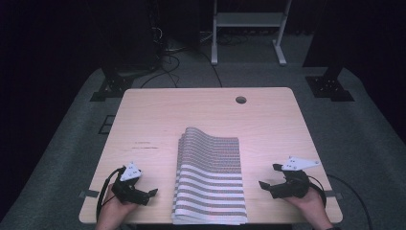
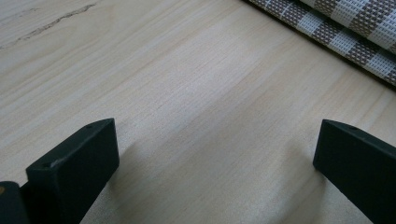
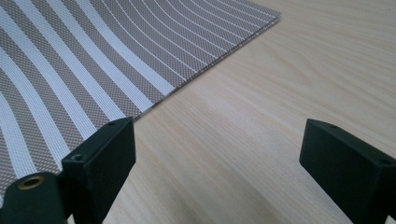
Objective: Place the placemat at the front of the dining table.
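Observation:
A folded brown-and-white striped woven mat (image 1: 209,179) lies at the table's near middle, its far end bulging up. Left of it my left gripper (image 1: 152,192) rests low over the wood, jaws wide apart with nothing between them; its own view has bare table between the jaws and the mat's layered edge (image 2: 345,35) at the upper right. On the mat's right side my right gripper (image 1: 266,184) points toward the mat, open and empty. In the right gripper view the mat's edge (image 3: 93,70) runs just beyond the left jaw, not touched.
The light wooden table (image 1: 143,115) has a round cable hole (image 1: 241,99) near its far edge. A dark scratch (image 2: 56,21) marks the wood ahead of the left gripper. Behind the table stand a white frame (image 1: 246,21), dark stands and floor cables.

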